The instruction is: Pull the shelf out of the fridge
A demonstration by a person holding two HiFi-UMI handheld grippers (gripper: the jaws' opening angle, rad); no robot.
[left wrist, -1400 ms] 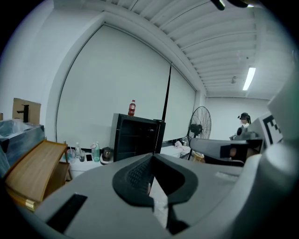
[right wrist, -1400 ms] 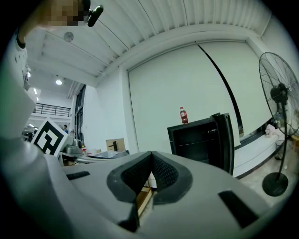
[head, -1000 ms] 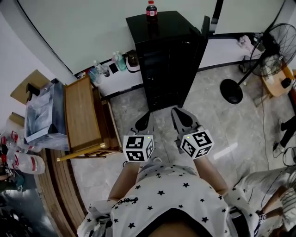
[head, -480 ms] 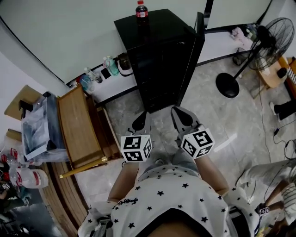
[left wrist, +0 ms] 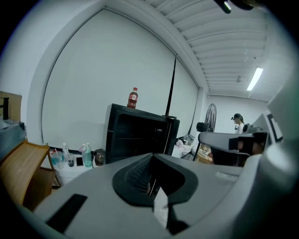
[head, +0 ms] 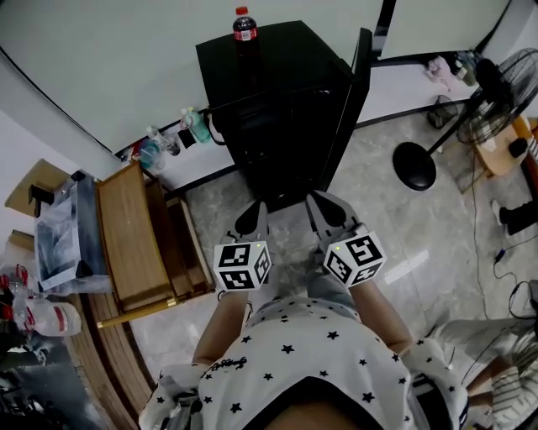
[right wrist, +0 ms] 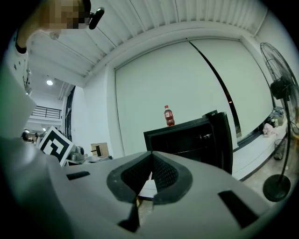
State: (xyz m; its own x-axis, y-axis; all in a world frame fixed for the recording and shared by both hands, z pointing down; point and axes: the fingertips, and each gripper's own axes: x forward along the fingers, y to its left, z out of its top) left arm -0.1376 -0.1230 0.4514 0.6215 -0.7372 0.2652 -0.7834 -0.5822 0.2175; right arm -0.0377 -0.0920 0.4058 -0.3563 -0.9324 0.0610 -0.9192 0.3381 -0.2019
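The black fridge (head: pixel 269 101) stands against the white wall, its door (head: pixel 343 105) swung open to the right. Dark shelves (left wrist: pixel 135 138) show as level lines inside it, also in the right gripper view (right wrist: pixel 187 140). A cola bottle (head: pixel 245 25) stands on top. My left gripper (head: pixel 252 220) and right gripper (head: pixel 324 207) are side by side over the floor, short of the fridge front and pointing at it. Both are shut with nothing between the jaws, as the left gripper (left wrist: pixel 152 156) and right gripper (right wrist: pixel 152 153) views show.
A wooden chair (head: pixel 126 235) and a clear plastic box (head: pixel 63 231) stand at the left. Bottles (head: pixel 168 143) sit on a low white ledge beside the fridge. A standing fan (head: pixel 471 101) with its round base (head: pixel 414 165) is at the right.
Both grippers have moved forward toward the fridge, which now sits nearer and more to the left in the head view. Both jaws stayed shut.
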